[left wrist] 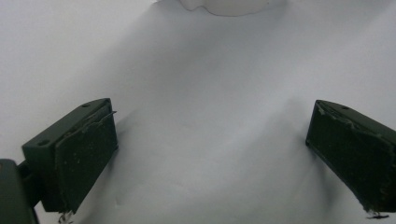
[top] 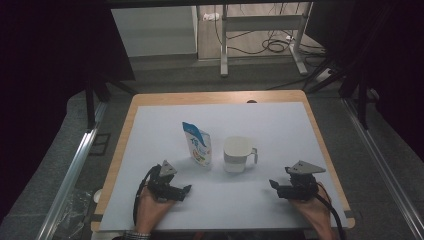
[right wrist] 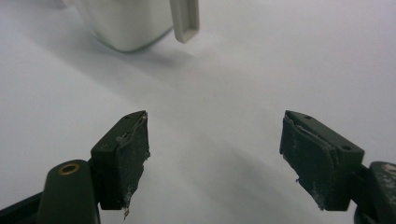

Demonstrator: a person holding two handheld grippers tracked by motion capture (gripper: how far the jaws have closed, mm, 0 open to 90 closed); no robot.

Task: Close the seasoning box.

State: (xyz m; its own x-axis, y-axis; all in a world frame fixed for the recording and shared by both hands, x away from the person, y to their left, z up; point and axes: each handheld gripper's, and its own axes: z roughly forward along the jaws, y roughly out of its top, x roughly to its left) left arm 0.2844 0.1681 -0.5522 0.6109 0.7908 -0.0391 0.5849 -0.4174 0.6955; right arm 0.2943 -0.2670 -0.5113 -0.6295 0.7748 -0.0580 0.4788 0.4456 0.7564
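We see a white cup (top: 237, 153) standing upright, its handle (top: 254, 155) turned away from the blue-and-white pouch (top: 198, 144), which stands upright just beside the cup, apart from it.

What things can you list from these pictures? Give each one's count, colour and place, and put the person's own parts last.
Stand-up printed pouch: one, blue and white, upright at the mat's middle, left of the mug.
Plastic mug with handle: one, white, upright, handle toward the right edge.
Flat mat: one, pale grey, covering most of the table.
Wooden table: one, light brown, showing around the mat.
Metal desk frame: one, grey, on the floor beyond the table.
Left gripper: one, black, near edge, jaws open, nothing between them.
Right gripper: one, black, near right, jaws open, pointing toward the mug.
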